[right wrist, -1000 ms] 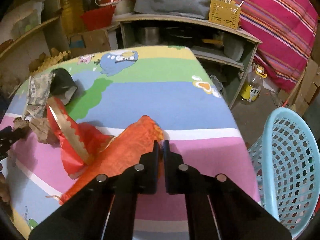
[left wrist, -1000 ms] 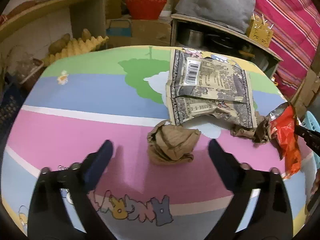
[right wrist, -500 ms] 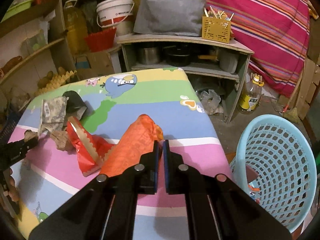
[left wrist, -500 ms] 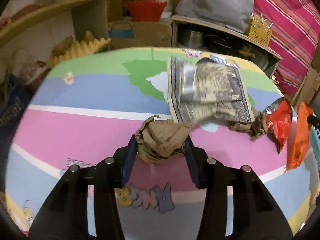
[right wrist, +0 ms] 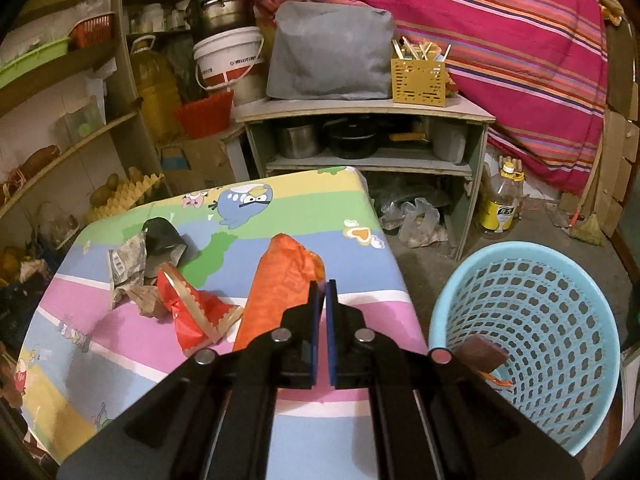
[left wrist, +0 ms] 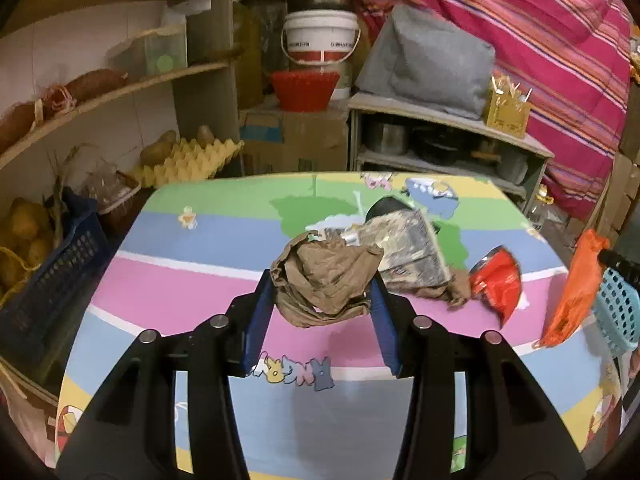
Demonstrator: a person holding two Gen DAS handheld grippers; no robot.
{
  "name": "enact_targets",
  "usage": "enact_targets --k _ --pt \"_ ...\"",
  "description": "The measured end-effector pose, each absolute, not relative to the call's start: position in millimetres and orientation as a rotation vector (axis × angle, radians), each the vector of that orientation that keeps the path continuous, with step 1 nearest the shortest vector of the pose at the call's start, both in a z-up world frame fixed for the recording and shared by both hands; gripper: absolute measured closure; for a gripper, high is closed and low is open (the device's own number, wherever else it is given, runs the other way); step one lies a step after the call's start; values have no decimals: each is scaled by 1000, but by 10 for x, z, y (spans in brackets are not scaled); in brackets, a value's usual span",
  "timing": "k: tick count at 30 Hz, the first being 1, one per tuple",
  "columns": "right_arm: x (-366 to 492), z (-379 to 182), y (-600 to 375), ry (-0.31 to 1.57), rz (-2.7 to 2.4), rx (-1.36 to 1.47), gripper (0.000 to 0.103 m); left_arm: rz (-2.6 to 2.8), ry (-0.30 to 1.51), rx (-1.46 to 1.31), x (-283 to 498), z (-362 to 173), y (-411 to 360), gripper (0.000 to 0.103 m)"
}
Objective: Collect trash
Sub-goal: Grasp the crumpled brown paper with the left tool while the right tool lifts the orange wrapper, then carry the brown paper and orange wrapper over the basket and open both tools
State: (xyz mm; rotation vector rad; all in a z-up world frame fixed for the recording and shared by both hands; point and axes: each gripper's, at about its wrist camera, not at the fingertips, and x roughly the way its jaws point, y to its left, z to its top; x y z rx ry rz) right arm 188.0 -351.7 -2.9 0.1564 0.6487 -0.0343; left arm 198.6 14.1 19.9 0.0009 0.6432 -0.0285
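A white bucket [right wrist: 230, 62] sits above a red basket [right wrist: 205, 114] beside a grey bag [right wrist: 330, 54] on a shelf [right wrist: 362, 110]. A yellow egg tray [left wrist: 188, 162] lies left; an oil bottle [right wrist: 500, 206] stands on the floor.

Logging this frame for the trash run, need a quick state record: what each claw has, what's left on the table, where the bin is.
left claw: shut on crumpled brown paper, lifted off the table
right claw: shut on orange plastic bag
table: holds red wrapper, grey printed packet, small brown paper scrap, black object
blue basket: on the floor beside the table's right edge, some scraps already inside
not yet binned: both held items
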Motion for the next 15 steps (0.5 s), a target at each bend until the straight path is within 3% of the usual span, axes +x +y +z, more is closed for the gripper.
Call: enact_targets --k 15 --pt "1736 308 -3705 589 -55 142 100 -55 623 -19 1971 287 35 58"
